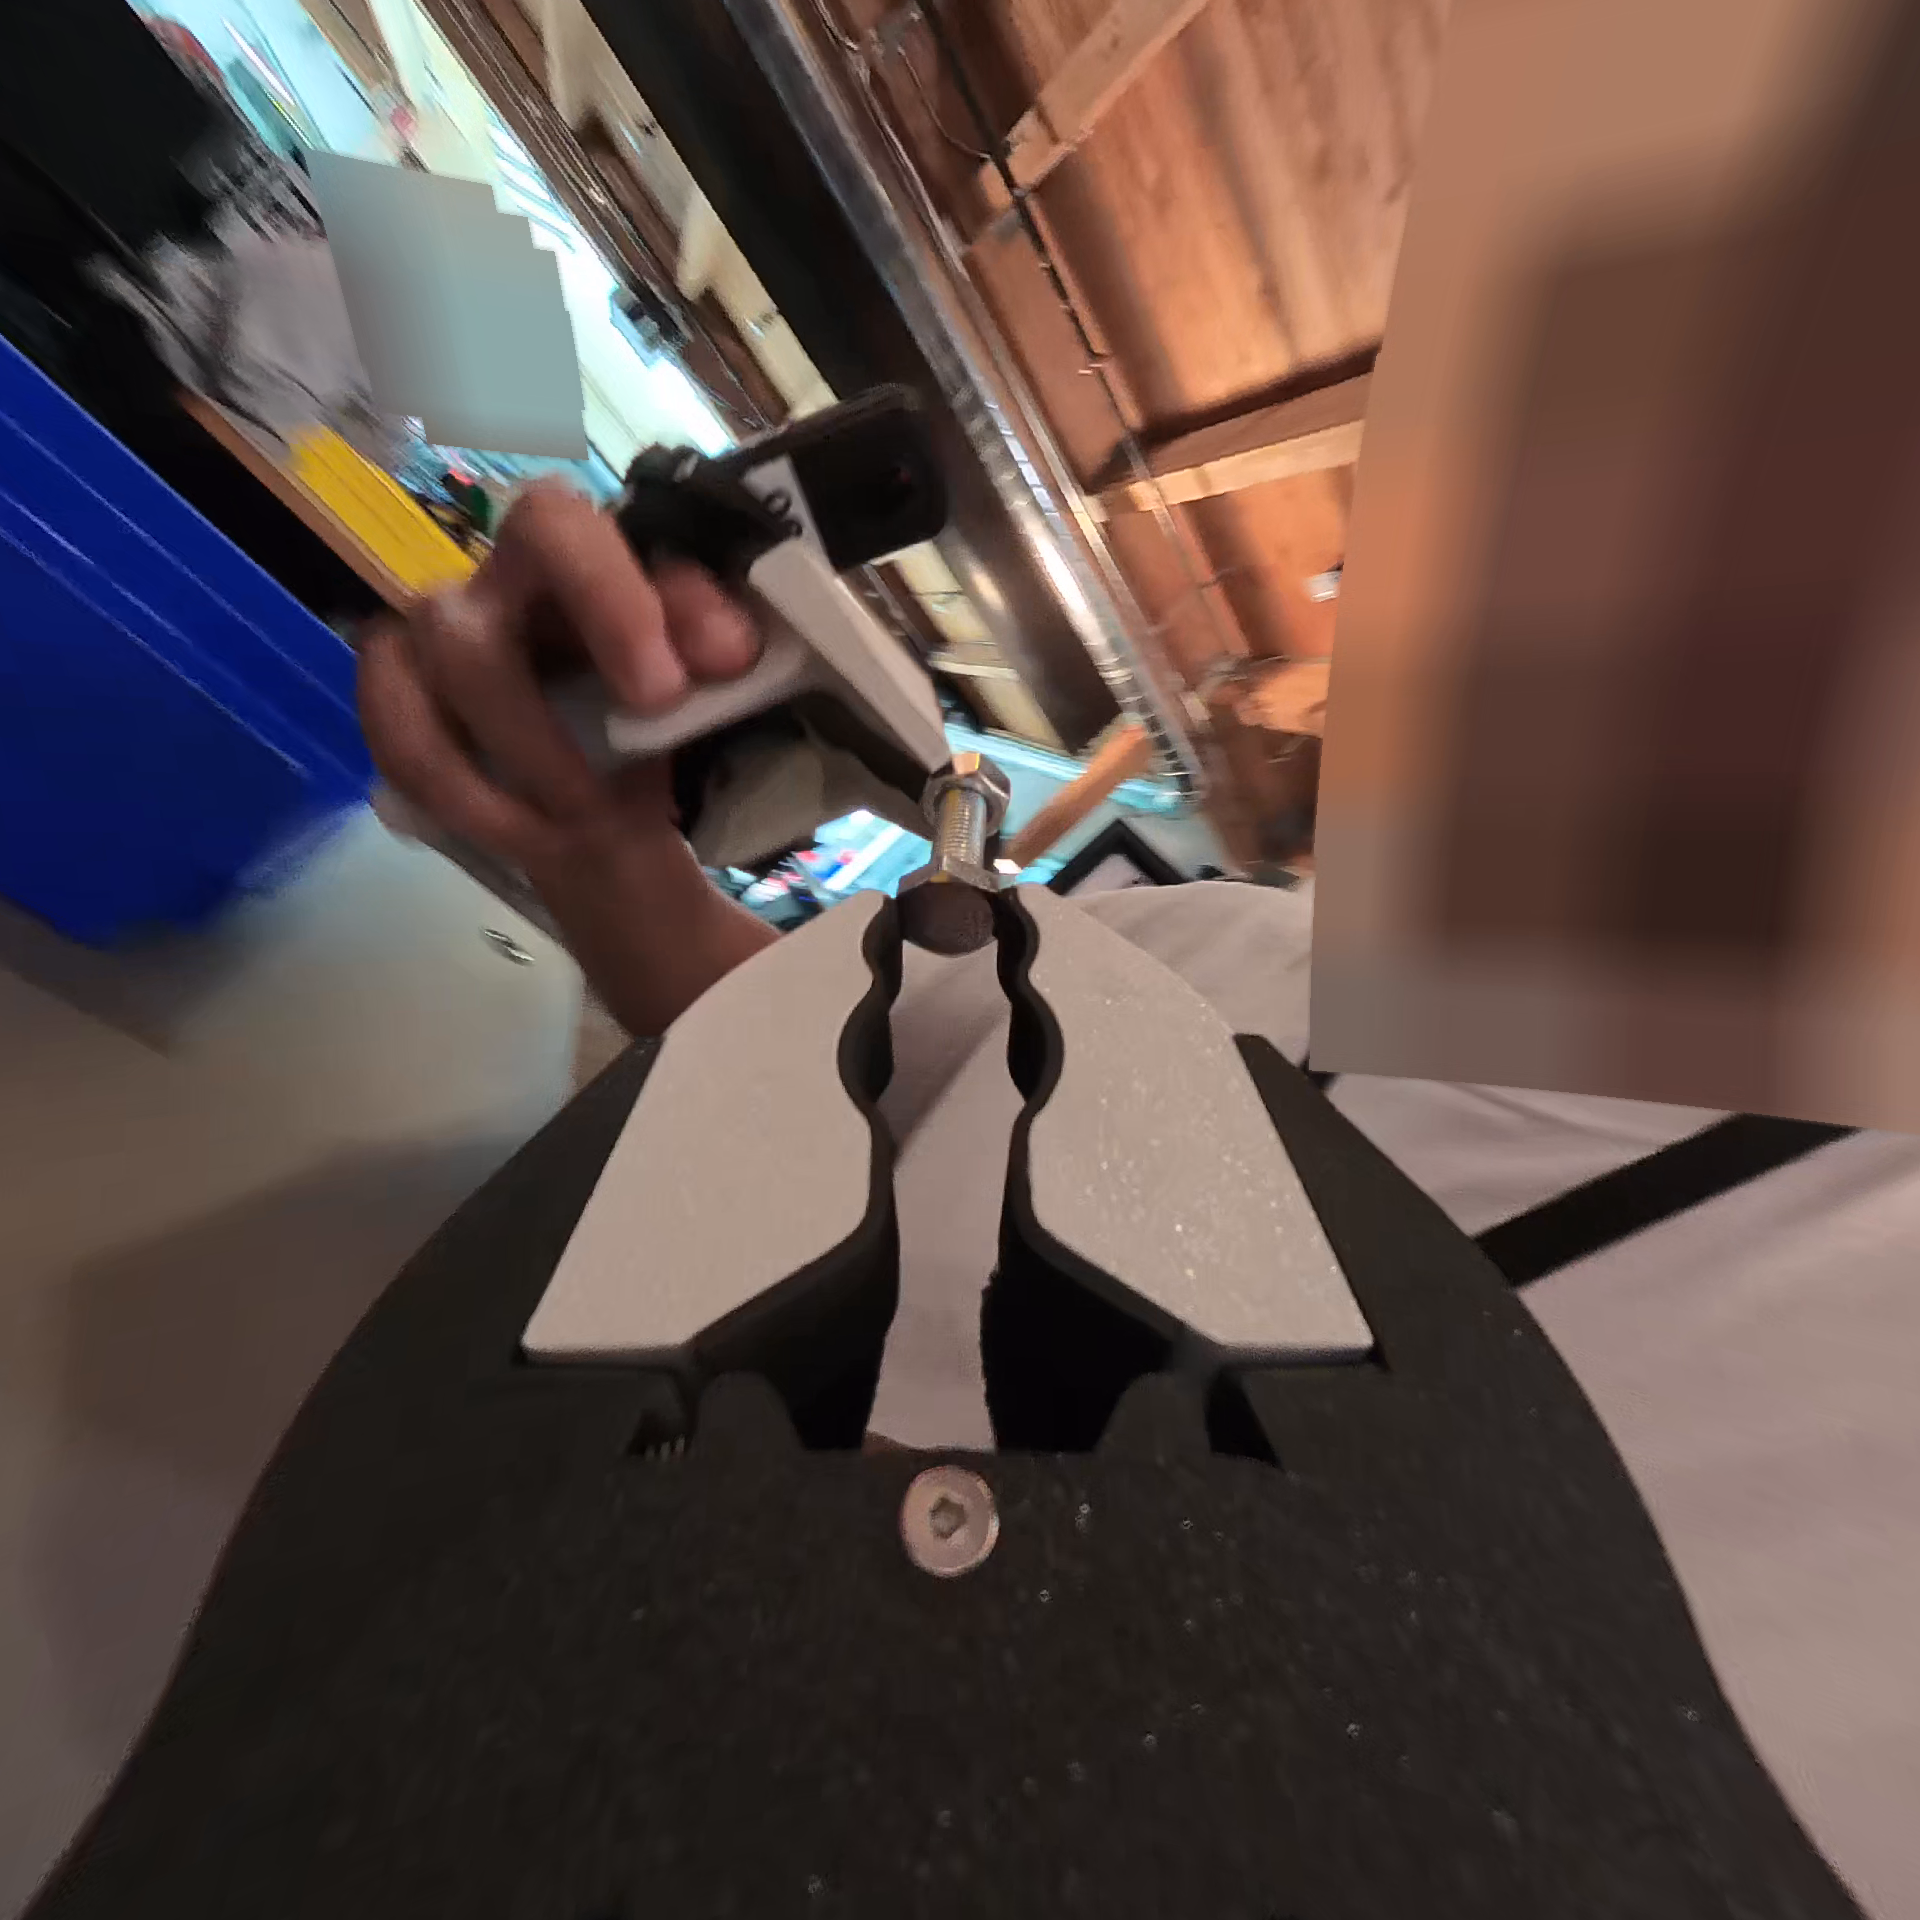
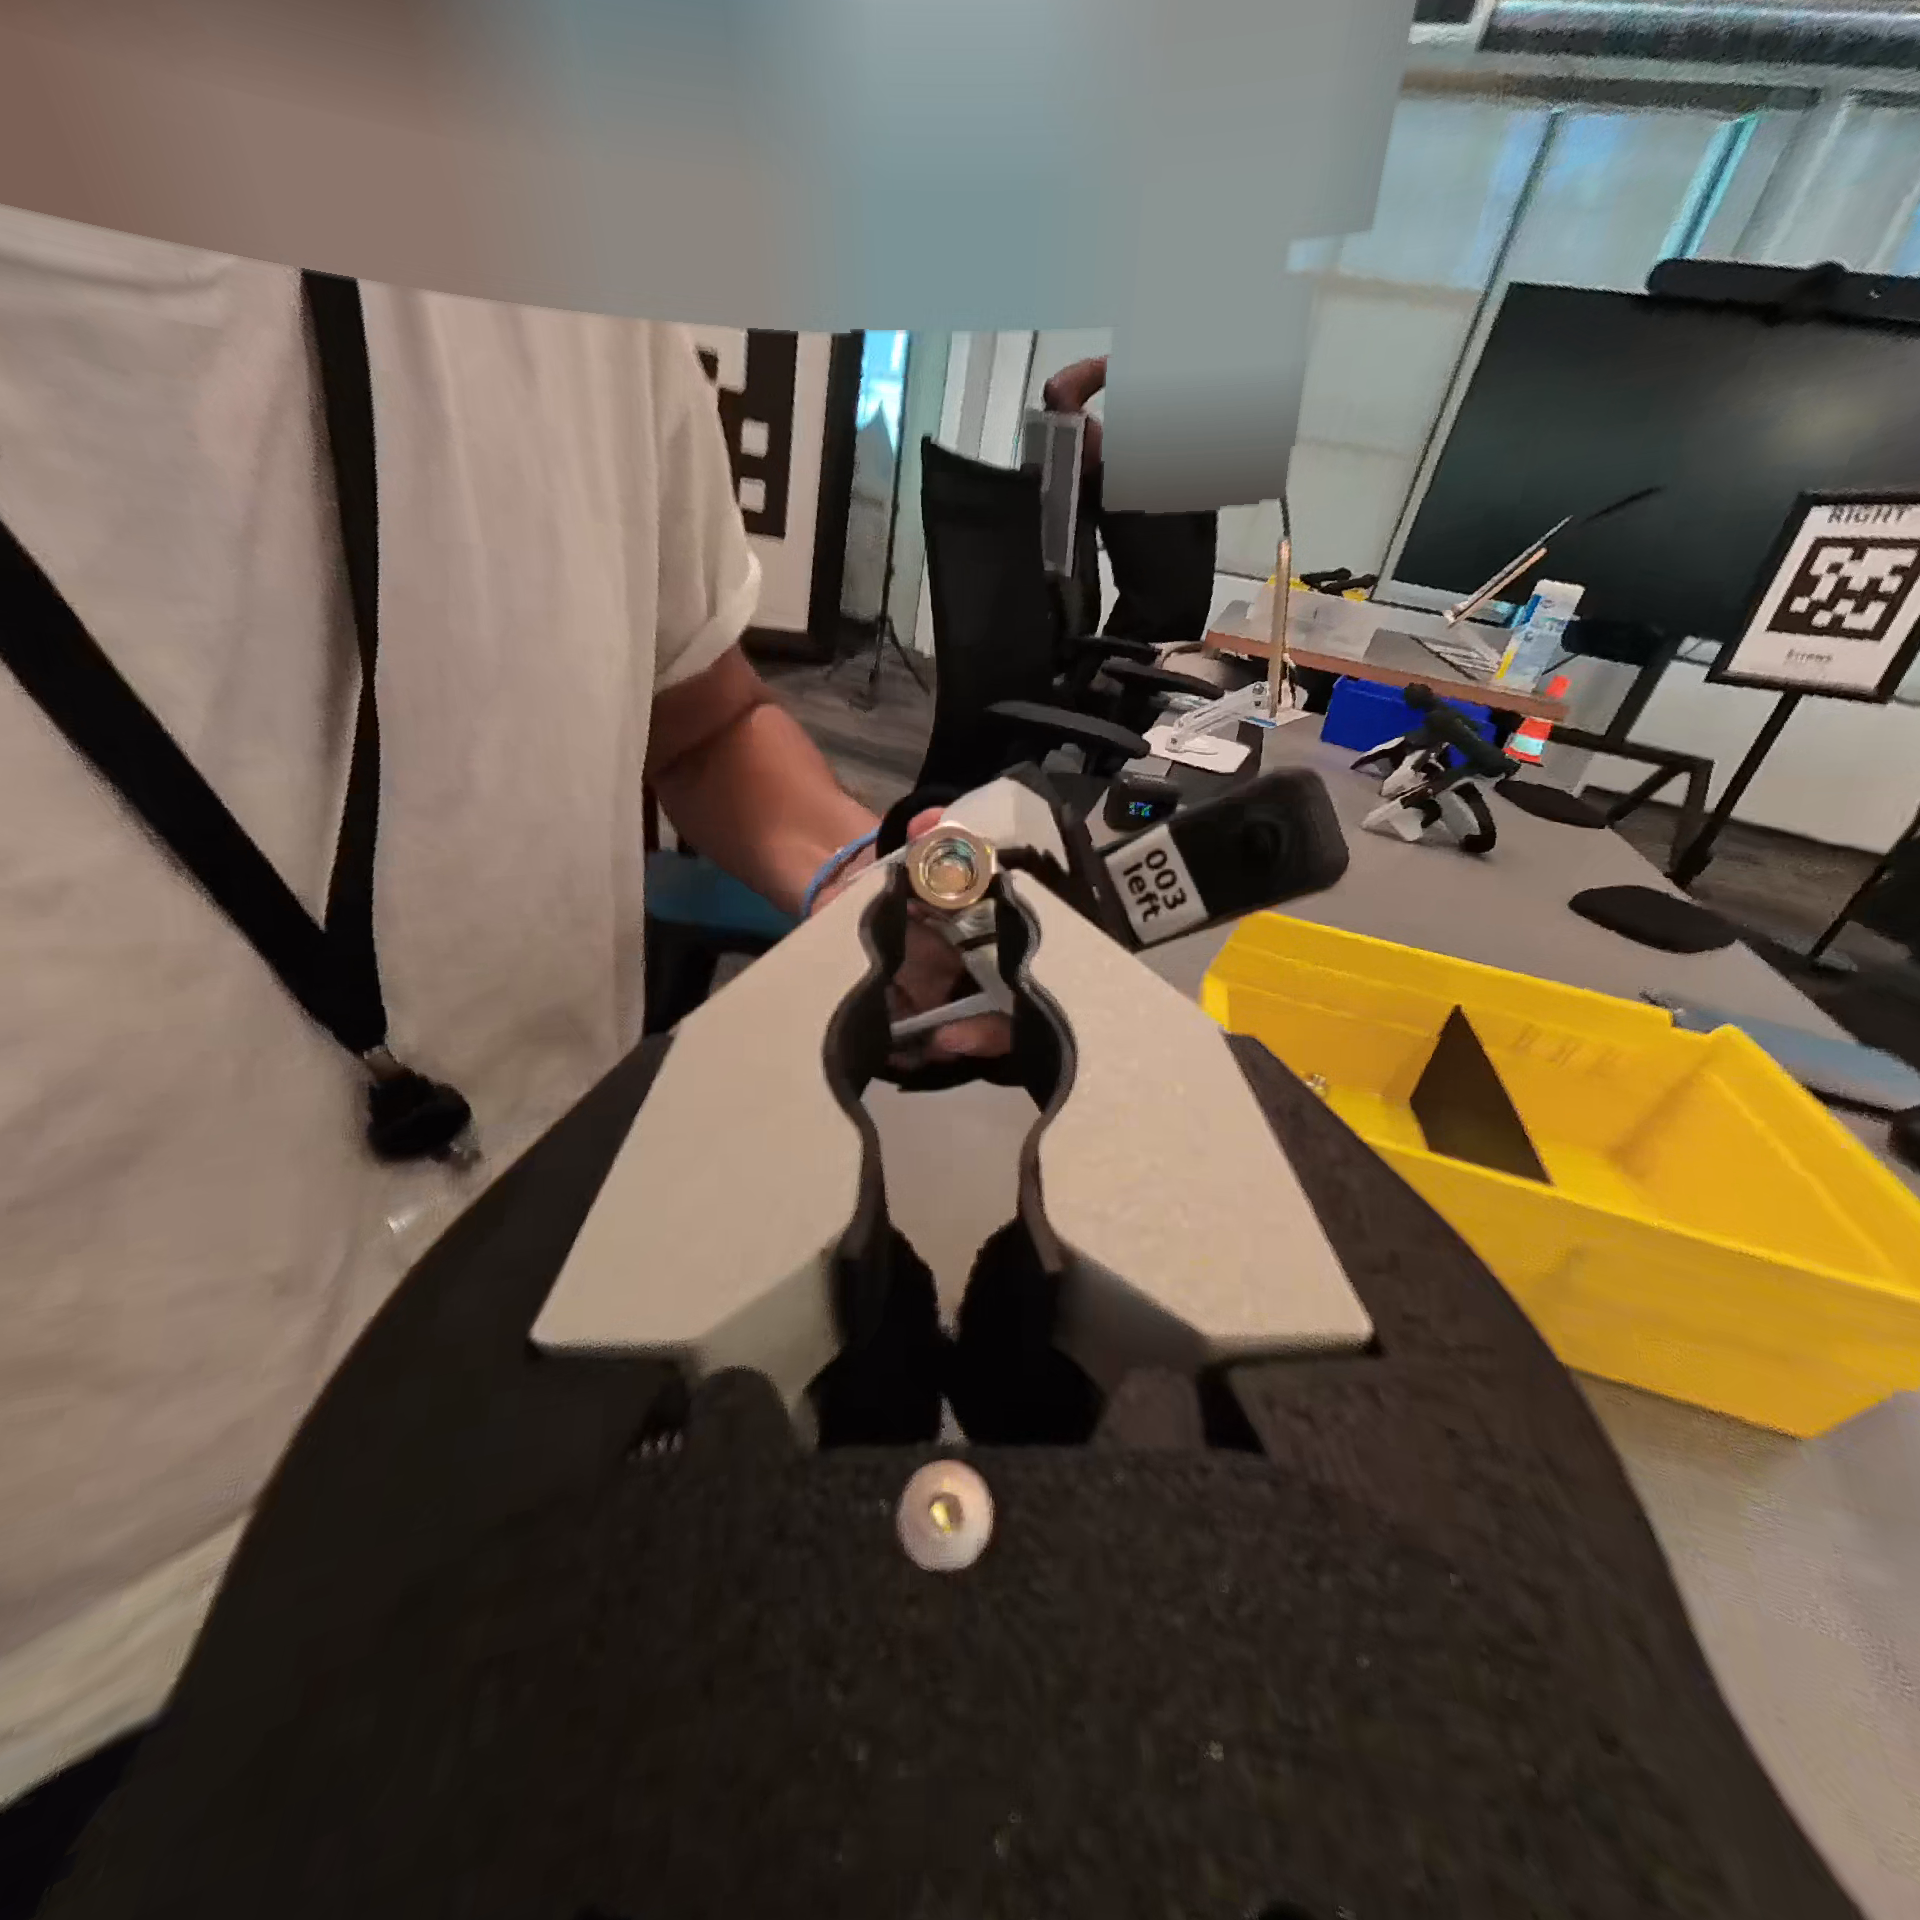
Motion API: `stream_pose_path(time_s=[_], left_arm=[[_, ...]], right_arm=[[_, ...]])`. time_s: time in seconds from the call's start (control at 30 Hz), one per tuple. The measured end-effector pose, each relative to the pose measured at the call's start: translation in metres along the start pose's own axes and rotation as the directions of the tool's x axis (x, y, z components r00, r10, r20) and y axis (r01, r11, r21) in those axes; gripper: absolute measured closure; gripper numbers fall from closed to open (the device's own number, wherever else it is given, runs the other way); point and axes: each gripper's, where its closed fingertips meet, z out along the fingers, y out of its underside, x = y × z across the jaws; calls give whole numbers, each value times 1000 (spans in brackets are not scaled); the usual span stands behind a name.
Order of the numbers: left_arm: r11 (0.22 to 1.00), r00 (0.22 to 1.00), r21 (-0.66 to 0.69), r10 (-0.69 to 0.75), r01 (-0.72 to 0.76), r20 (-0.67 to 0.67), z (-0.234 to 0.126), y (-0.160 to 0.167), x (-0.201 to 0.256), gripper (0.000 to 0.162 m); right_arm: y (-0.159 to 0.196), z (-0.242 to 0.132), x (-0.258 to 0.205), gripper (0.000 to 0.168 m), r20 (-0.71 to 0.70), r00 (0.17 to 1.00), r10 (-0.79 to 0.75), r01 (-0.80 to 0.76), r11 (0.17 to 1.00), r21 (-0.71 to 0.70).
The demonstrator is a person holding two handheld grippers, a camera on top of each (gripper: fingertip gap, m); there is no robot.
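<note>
- A shiny metal bolt (image 1: 958,831) sits near the middle of the left wrist view, a bit above the centre.
- A metal nut (image 1: 966,781) is on the bolt's threads, at its upper end.
- The left gripper (image 1: 951,902) pinches the flat head of the bolt between its two tips. Its jaws are squeezed in tight on the head.
- The right gripper (image 1: 940,764) comes down from the upper left in that view. Its tips touch the nut.
- A hand (image 1: 520,675) holds the right gripper's handle, at the left of the frame.
- In the right wrist view, the nut (image 2: 948,864) shows end-on, just above the middle of the frame.
- The right gripper (image 2: 948,868) is closed on the nut, one tip on each side.
- The left gripper (image 2: 971,925) is behind the nut, with a black camera (image 2: 1247,842) on it to the right.
- A person in a white shirt (image 2: 499,623) with black straps fills the left side.
- A yellow bin (image 2: 1621,1164) rests on a grey table (image 2: 1507,894) at the right.
- A black chair (image 2: 997,623) is farther back, near the middle.
- A dark screen (image 2: 1662,457) stands at the upper right, with a sign on a stand (image 2: 1839,592) beside it at the right edge.
- A blue bin (image 1: 156,665) fills the left edge of the left wrist view.
</note>
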Motion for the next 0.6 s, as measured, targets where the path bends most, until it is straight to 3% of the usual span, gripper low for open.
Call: stream_pose_path(time_s=[0.13,0.3,0.4,0.6], left_arm=[[987,978,-21,159,-157,132,-7,-2,-13,145],[945,915,-64,328,-322,235,-11,-1,-19,145],[979,968,-11,203,-204,145,-8,2,-13,145],[997,997,40,-63,65,-54,-7,8,-4,145]], right_arm=[[14,-3,8,152,-59,988,145,-142,989,53],[21,-4,12,152,-159,957,242,-209,958,198],[17,-2,4,152,-205,969,141,-92,968,233],[10,4,-6,152,-212,974,-76,97,991,90]])
